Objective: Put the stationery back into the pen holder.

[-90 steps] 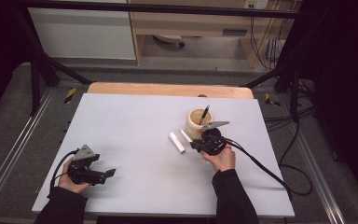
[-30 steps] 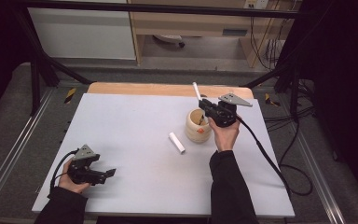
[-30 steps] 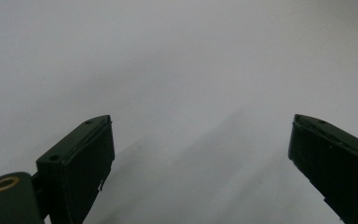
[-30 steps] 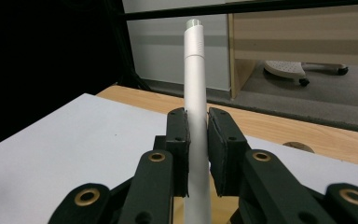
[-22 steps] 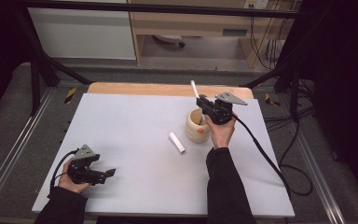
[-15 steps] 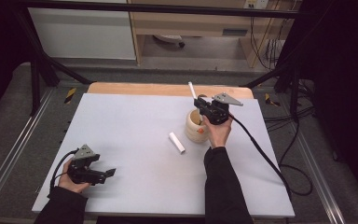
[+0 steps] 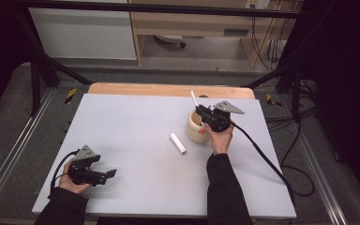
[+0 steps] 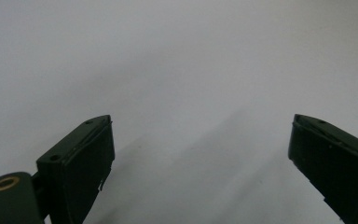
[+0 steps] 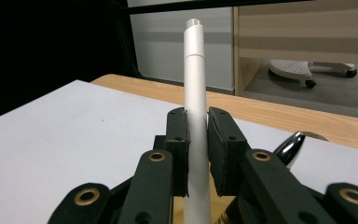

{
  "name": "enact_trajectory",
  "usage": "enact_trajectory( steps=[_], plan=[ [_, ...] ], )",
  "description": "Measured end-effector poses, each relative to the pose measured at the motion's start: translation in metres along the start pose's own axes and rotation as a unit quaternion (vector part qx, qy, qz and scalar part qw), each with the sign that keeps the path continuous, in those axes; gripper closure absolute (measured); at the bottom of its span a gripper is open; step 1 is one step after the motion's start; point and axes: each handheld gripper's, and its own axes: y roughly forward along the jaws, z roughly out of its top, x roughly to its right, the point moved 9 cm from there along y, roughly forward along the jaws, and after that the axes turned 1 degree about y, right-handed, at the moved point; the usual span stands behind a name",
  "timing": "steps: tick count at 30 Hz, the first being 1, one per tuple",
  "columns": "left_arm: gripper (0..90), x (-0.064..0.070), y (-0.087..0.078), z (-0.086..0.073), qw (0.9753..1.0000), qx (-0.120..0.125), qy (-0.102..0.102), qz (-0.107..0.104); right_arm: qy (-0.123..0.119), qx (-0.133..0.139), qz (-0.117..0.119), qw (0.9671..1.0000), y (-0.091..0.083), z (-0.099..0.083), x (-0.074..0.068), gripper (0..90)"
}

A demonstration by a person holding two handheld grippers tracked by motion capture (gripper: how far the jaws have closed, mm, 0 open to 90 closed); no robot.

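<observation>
Gripping a white pen [image 9: 196,88] between its closed fingers [image 9: 178,140], the right gripper [image 7: 205,114] hangs just above the tan cup [image 7: 195,130] toward the desk's far right part. The pen stands nearly upright, its capped end pointing up, its lower part hidden behind the gripper. A second white pen [image 7: 178,143] lies flat on the desk [image 7: 136,122] just left of the cup. Near the front left corner, the left gripper [image 7: 104,175] rests low with fingers [image 8: 81,158] wide apart and empty.
</observation>
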Motion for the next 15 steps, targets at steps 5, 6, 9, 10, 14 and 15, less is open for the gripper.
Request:
enact_trajectory(
  steps=[5,6,9,10,14,15],
  plan=[
    [6.9,0.0,0.0,0.0,1.0,0.0,0.001,0.0,-0.009,-0.003,0.002,0.9999,-0.003,-0.006,0.0,79.3],
    [6.9,0.0,0.0,0.0,1.0,0.0,0.001,0.0,-0.01,-0.006,0.001,0.9999,-0.003,-0.007,0.0,79.3],
    [7.0,0.0,0.0,0.0,1.0,-0.003,0.002,0.0,-0.015,-0.015,0.003,0.9998,-0.004,-0.013,0.0,79.3],
    [6.9,0.0,0.0,-0.001,1.0,-0.003,0.002,0.0,-0.014,-0.017,0.004,0.9997,-0.004,-0.014,0.0,79.3],
    [6.9,0.0,0.0,-0.001,1.0,-0.003,0.003,0.0,-0.021,-0.023,0.004,0.9995,-0.008,-0.017,0.0,79.2],
    [6.9,0.0,0.0,-0.001,1.0,-0.003,0.003,0.0,-0.019,-0.027,0.005,0.9995,-0.009,-0.017,0.001,79.2]
  ],
)
